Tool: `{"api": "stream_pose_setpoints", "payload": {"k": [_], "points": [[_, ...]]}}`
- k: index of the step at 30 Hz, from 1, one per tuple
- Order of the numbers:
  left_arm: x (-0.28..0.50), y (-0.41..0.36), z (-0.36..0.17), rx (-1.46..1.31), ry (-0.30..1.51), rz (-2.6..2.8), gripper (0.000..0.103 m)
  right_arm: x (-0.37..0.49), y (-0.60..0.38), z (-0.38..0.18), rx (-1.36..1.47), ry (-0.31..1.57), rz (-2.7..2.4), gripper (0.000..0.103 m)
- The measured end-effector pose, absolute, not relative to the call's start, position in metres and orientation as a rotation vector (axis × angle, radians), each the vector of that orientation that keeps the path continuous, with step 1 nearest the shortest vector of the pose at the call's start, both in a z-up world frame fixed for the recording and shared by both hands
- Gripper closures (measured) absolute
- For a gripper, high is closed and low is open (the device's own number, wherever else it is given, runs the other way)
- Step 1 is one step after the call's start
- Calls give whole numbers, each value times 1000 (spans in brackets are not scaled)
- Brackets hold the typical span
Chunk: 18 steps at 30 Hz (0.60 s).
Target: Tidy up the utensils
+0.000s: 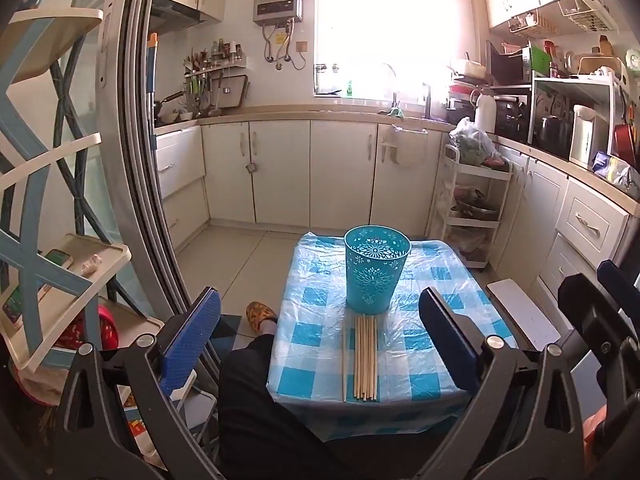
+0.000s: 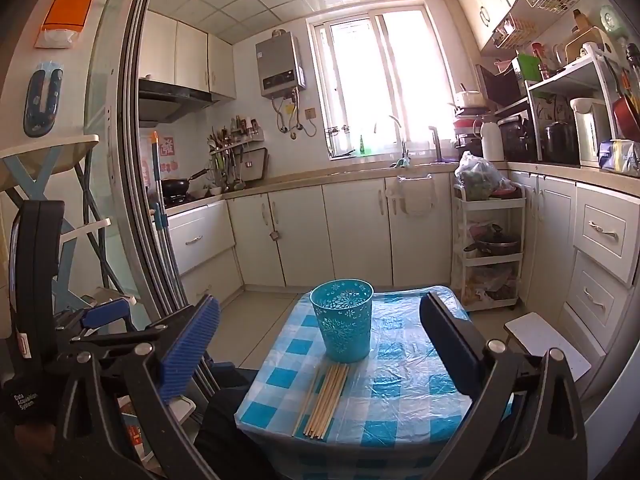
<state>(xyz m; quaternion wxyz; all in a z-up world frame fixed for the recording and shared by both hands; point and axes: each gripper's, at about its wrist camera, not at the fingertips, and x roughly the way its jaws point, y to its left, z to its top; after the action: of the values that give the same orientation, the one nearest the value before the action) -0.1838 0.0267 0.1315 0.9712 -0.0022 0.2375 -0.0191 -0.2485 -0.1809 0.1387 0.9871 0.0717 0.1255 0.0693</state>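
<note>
Chopsticks lie bundled flat on the checkered table, right in front of the empty blue cup. Left gripper and right gripper both hang back, fingers wide apart, holding nothing. My guess: pinching thin round sticks off slick plastic scatters them, or bumps the light cup over.

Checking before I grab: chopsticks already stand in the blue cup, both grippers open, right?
No. The chopsticks lie flat on the table before the empty blue cup, as the left wrist view shows. Both grippers are open.
</note>
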Motion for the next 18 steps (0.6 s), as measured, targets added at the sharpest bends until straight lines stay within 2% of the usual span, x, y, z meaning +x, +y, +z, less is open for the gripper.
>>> {"api": "stream_pose_setpoints", "payload": {"k": [18], "points": [[-186,26,127,-8,481,-41,8,-246,-178,136,141,252,139,7]]}}
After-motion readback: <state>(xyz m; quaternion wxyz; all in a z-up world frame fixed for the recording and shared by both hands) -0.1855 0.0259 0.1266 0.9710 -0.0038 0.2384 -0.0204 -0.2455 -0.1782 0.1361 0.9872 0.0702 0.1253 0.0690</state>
